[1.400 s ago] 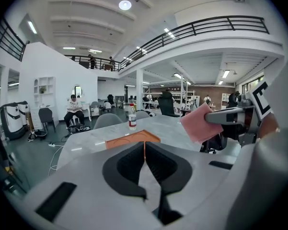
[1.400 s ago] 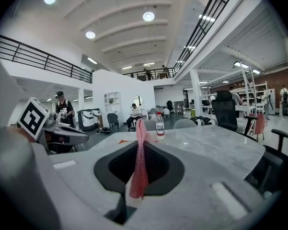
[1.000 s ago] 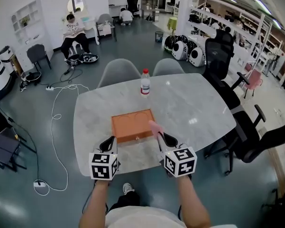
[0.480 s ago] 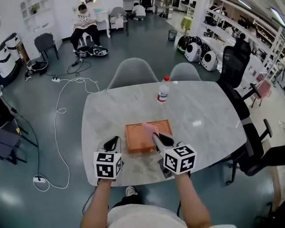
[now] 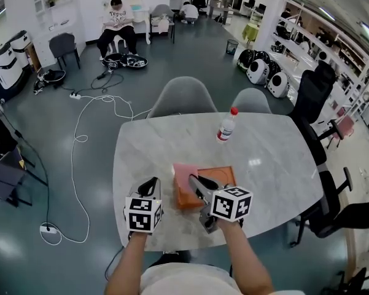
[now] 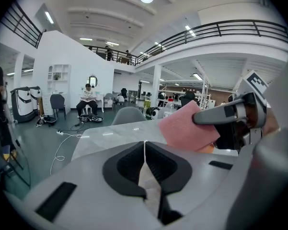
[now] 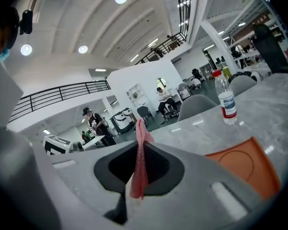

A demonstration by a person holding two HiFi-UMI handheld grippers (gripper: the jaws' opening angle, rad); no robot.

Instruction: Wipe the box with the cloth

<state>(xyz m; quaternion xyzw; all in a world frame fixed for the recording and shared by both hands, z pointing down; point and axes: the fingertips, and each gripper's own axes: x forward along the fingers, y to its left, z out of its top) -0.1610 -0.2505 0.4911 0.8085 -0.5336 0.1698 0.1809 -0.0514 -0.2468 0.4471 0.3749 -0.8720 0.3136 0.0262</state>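
right tool (image 5: 193, 179), cloth (image 5: 183, 170) over box (image 5: 225, 176); bottle (image 5: 226, 126)

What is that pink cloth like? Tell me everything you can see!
The pink cloth is small, thin and soft-looking, plain pink. The right hand-held gripper pinches it between shut jaws, with one edge sticking out past them. It is spread flat and tilted over the left end of the orange box; whether it touches the box is unclear.

1. Looking down at a pale marble table (image 5: 276, 158), rounded at the corners.
2. Spotting an orange box (image 5: 226, 174) lying flat on it, near the front edge.
3. Catching a water bottle (image 5: 226, 128) standing upright farther back, well apart from the box.
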